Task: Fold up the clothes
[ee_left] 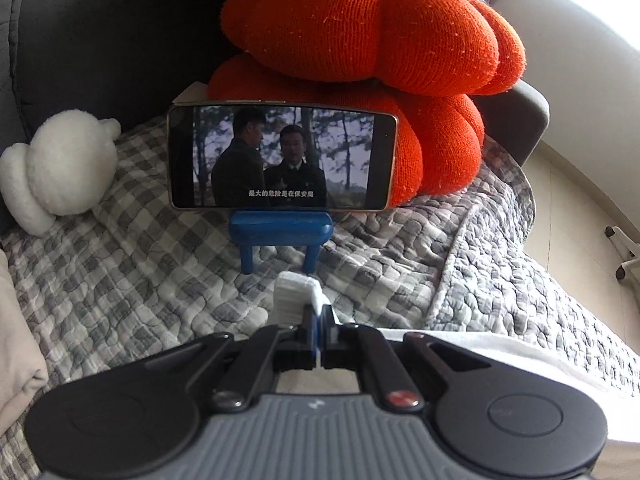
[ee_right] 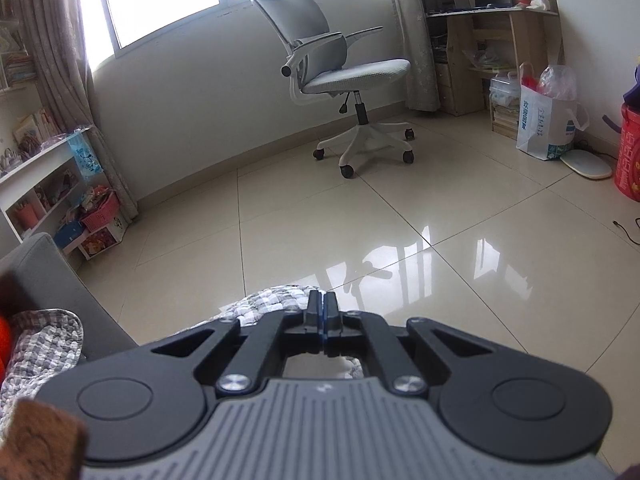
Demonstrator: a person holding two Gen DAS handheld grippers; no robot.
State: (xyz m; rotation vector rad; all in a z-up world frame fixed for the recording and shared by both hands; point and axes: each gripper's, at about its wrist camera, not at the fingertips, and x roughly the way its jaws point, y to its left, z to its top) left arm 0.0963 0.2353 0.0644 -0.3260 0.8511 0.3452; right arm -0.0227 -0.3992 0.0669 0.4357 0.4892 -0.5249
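Two grippers clenched: left gripper (ee_left: 318, 312) pinching a white cloth (ee_left: 296, 294) over the checked quilt (ee_left: 132, 280), right gripper (ee_right: 323, 312) shut, nothing visible between its tips, aimed past the quilt edge toward the floor (ee_right: 400, 240). Likely mid-fold, carrying an edge across; next, lowering and laying it flat.

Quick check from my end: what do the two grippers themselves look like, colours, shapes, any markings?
Both match: a grey ribbed body, black linkage arms fanning out to round black discs, and two narrow black fingers with blue inner pads. The left gripper has one red and one dark pivot screw, and white padding wrapped on a fingertip. The right gripper has silver screws. A small pale logo marks each body. No cables visible.
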